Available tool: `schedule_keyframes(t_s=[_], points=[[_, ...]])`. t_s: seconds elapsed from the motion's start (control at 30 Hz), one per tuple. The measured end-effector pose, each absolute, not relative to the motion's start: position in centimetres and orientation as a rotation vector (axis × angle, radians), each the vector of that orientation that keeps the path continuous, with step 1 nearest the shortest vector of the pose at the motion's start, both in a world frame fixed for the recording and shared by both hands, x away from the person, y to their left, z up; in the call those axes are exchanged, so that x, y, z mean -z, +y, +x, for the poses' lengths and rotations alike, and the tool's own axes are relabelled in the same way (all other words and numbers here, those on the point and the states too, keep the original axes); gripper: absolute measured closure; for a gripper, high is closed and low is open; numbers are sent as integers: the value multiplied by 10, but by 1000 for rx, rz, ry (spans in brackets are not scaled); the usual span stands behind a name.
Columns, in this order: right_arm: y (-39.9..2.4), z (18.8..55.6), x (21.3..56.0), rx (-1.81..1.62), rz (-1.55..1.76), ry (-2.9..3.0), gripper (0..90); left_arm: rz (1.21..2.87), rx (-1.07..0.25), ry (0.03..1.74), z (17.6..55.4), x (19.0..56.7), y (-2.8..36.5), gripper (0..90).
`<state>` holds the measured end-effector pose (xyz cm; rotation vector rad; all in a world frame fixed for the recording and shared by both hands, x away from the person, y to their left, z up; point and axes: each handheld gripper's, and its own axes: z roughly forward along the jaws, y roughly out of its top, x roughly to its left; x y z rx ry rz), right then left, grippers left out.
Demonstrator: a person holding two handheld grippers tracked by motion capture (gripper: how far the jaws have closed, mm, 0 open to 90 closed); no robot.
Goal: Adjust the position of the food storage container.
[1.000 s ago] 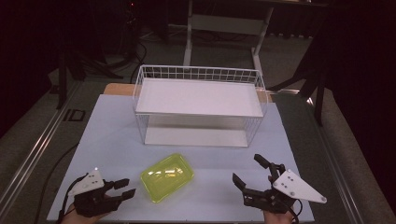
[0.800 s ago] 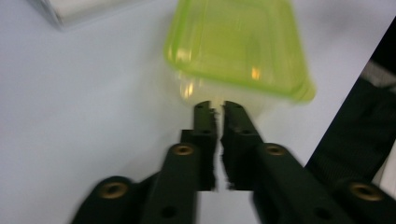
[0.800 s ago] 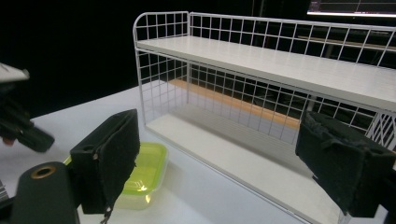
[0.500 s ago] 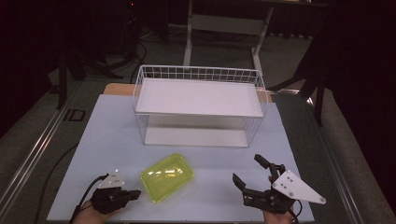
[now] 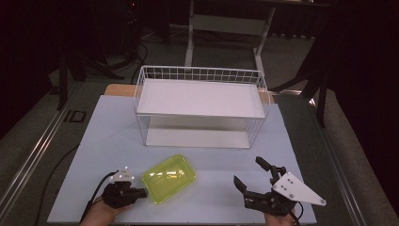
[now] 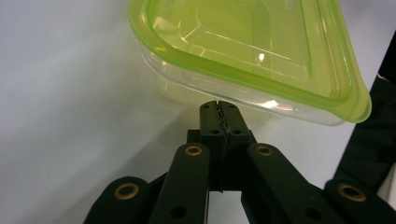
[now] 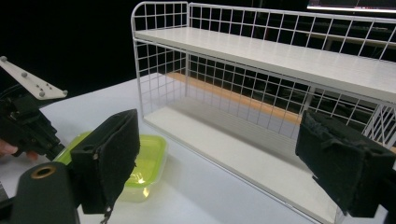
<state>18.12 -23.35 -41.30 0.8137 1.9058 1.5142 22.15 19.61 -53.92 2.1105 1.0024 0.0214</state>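
Left tool (image 5: pixel 141 193) has closed against the container (image 5: pixel 169 177).

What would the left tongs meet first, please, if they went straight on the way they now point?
Most likely the yellow-green container: the left tongs, jaws shut with nothing between them, aim at its clear side wall just below the rim. Whether the tips already touch it is hard to tell.

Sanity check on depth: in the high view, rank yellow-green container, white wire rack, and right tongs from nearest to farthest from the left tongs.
1. yellow-green container, just beside the left tongs.
2. right tongs, across the table's near edge.
3. white wire rack, at the back.
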Motion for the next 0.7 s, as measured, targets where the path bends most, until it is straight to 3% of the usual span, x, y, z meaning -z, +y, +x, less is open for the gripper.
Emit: schedule_keyframes(t_s=[0.7], points=[[-230,182,419,-1518,810,1946,139,2080,-122,1010,285,536,159,900]])
